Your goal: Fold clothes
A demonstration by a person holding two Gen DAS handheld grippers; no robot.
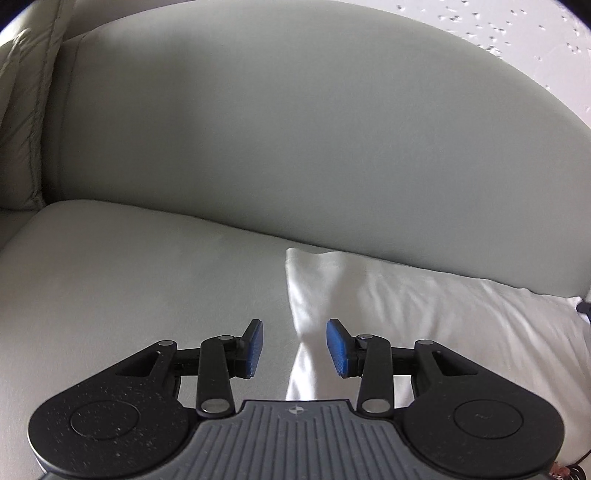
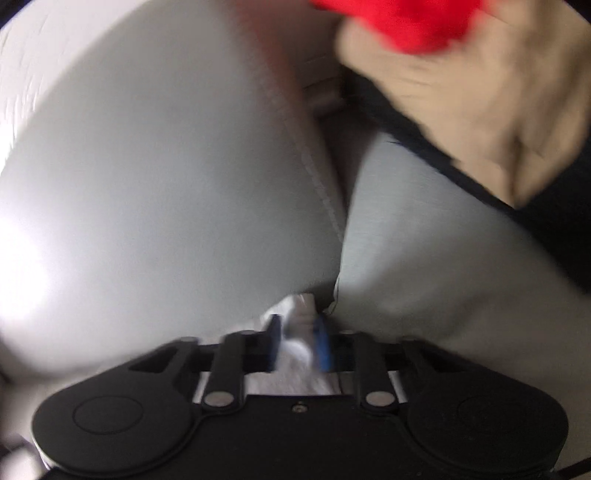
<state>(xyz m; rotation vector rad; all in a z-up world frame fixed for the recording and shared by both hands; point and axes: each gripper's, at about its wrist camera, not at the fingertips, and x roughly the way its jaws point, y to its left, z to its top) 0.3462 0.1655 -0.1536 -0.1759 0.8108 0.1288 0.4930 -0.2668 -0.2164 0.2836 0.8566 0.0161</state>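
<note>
A white garment lies flat on the pale grey sofa seat, its far edge against the backrest. My left gripper hovers open over the garment's left edge, blue pads apart, nothing between them. In the blurred right wrist view, my right gripper is shut on a bunch of white cloth, close to the seam between two sofa cushions.
The sofa backrest rises behind the seat, with a padded armrest at the left. In the right wrist view a pile of clothes lies at the upper right: red, tan and dark fabric.
</note>
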